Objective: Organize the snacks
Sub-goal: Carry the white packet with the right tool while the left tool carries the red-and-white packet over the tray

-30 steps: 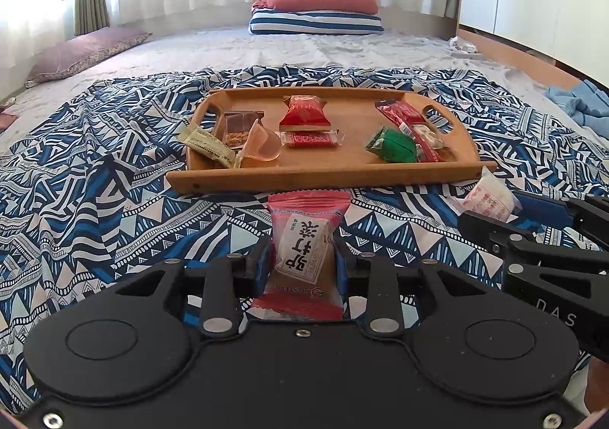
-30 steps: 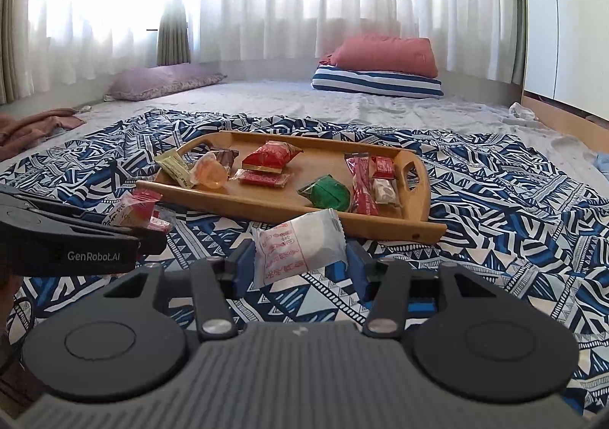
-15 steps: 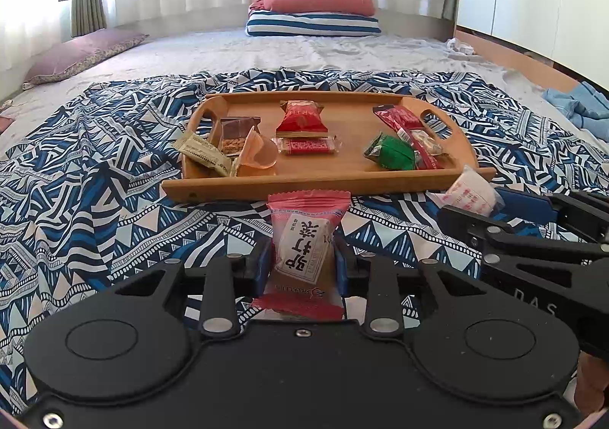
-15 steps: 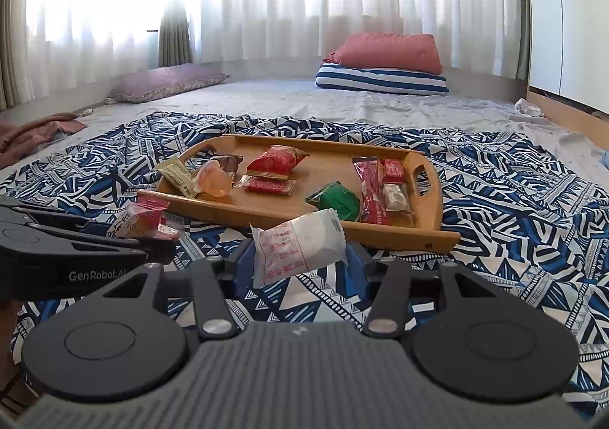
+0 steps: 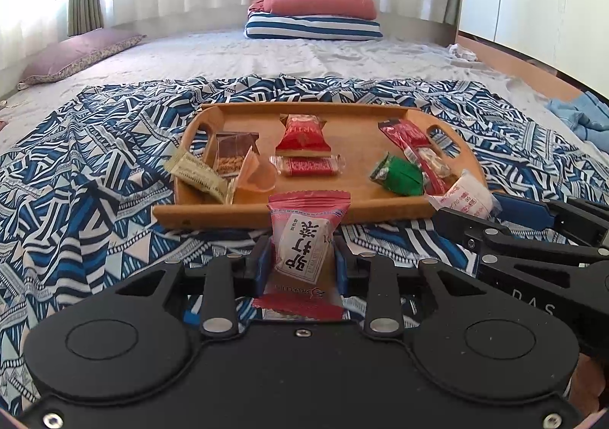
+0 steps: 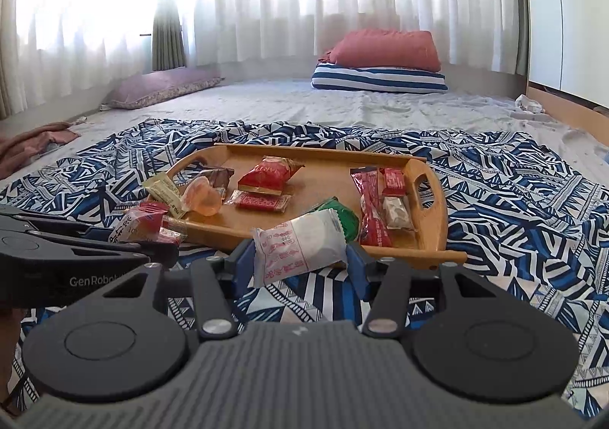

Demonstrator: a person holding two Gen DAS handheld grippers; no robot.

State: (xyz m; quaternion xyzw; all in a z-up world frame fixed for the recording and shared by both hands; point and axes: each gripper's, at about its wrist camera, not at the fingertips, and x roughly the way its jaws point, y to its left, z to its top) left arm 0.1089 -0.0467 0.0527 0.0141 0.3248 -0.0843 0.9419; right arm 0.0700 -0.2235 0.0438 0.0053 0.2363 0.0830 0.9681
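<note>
Left gripper (image 5: 302, 261) squeezing a pink snack pack (image 5: 304, 238), held up above the blue patterned blanket (image 5: 95, 200), just in front of the wooden tray (image 5: 266, 214). Right gripper (image 6: 300, 257) squeezing a white snack pack (image 6: 300, 244), also near the tray's front edge. More snacks lying inside the tray, like a green pack (image 5: 399, 176).

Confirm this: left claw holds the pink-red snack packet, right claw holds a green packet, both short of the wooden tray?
Not quite: the right claw holds a white packet, as the right wrist view shows. The green packet lies in the wooden tray. The rest stands.
</note>
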